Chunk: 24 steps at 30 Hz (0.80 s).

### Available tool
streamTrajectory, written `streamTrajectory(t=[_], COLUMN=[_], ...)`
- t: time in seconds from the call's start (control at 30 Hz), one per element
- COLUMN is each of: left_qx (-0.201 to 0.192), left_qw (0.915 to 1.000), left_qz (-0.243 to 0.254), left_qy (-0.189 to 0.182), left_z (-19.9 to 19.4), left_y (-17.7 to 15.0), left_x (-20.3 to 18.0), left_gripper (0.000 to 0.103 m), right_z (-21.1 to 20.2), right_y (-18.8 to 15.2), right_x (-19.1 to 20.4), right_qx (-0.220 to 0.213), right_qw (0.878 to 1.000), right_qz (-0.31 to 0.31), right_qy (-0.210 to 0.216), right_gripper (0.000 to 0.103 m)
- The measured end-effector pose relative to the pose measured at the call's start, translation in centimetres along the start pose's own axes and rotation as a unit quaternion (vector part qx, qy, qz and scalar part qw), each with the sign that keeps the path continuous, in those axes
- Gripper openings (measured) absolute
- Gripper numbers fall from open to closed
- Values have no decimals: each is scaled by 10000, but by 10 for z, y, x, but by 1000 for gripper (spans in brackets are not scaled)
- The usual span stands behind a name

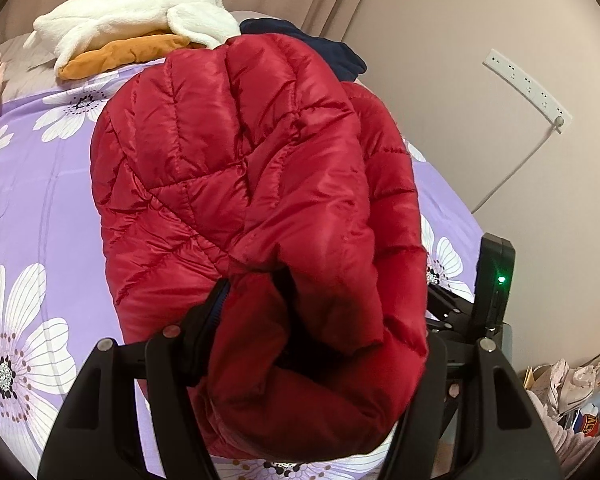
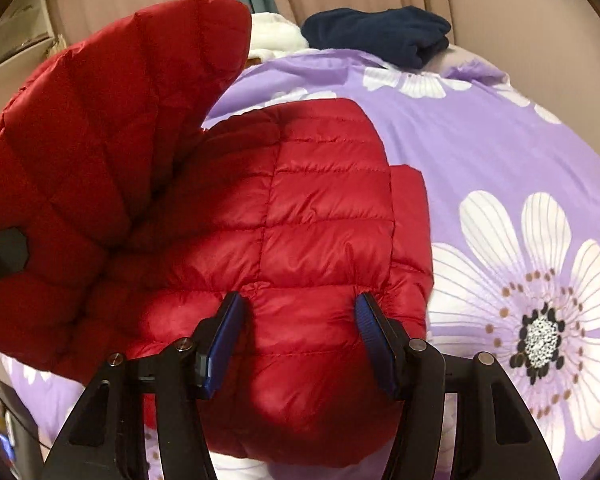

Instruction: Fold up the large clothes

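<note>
While bunched in both: red jacket (image 1: 256,184) gripped by left claw (image 1: 300,360), between right claw (image 2: 300,340)'s parted fingers.

In the left wrist view the red puffer jacket (image 1: 256,184) bulges over the left gripper (image 1: 300,344), burying its right finger and most of the blue pad on the left one, so how the jaws stand cannot be read. The jacket also hides part of the navy garment (image 1: 340,54) behind it. The clutter (image 1: 572,404) at the lower right is too small and warped to identify. In the right wrist view the jacket's raised fold is blurred, and it covers most of the white fleece (image 2: 276,36).
</note>
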<state>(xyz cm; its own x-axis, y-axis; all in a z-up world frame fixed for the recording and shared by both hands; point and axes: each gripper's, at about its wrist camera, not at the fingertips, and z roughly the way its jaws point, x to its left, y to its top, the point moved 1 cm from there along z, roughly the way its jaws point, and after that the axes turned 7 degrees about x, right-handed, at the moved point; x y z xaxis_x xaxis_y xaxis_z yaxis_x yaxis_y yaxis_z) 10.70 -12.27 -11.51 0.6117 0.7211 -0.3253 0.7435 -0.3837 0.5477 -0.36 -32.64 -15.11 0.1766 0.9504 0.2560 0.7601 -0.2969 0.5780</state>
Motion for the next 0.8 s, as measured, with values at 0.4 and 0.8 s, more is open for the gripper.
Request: streamTrajectory(t=[0.4,0.8], left_qx=[160,185], left_qw=[9990,9991], left_qz=[409,372], left_qy=[105,-42], left_z=[18,25], left_y=[2,8], left_x=[-22,-17], left_gripper=[63,64], right_z=[7,10], right_y=[-2,1], right_x=[-5,-9], right_qx=[-11,-50], right_qw=[9997,9993], right_qz=[93,160], right_qy=[207,319], right_gripper=[61,61])
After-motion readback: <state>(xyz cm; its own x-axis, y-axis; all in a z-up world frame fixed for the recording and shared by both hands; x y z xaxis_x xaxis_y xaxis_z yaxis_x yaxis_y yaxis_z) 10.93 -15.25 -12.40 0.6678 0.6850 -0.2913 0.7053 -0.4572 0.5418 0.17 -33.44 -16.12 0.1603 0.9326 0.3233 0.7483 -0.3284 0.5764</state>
